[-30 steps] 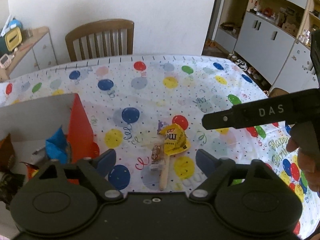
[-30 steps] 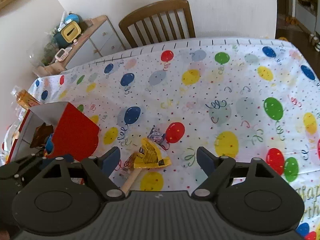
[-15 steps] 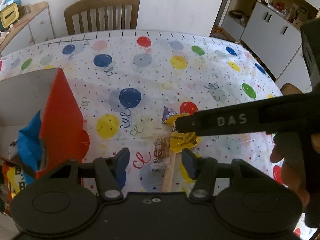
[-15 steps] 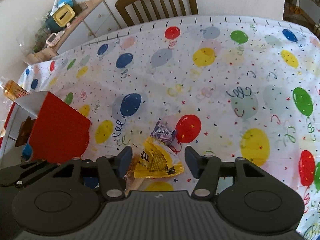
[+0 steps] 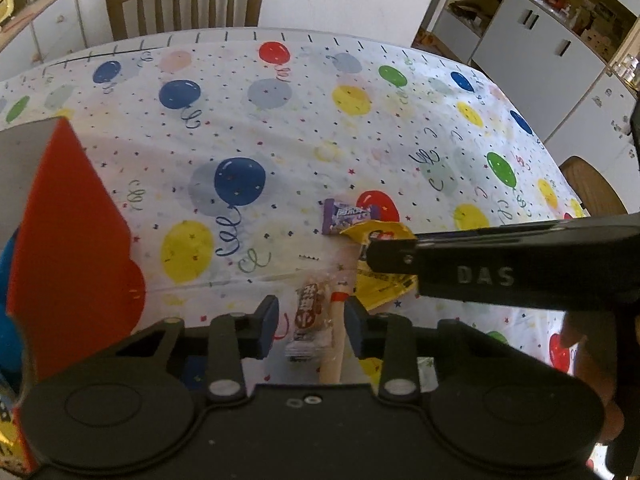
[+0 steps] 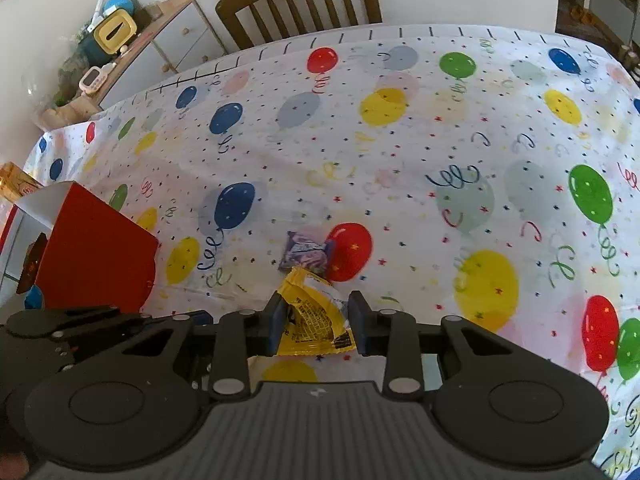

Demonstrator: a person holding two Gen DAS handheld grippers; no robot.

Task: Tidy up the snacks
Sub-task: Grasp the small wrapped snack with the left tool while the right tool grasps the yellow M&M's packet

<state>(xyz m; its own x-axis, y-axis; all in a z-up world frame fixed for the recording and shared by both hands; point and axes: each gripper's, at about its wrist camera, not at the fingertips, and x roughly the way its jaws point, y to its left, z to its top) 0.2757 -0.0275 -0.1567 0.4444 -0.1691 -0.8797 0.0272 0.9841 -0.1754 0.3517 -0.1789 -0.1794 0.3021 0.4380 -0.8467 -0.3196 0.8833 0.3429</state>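
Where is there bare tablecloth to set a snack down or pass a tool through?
Free: the far tablecloth between the purple candy and the chair, and everything to the right of the red balloon print. Crowded: the near centre, where the yellow packet, brown bar, wooden stick and both tools bunch beside the red box.

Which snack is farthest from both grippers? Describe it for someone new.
On the balloon tablecloth, find the red box at left, then the snack cluster to its right. The purple wrapper lies beside a red balloon print, just beyond the yellow packet; it is the only purple one.
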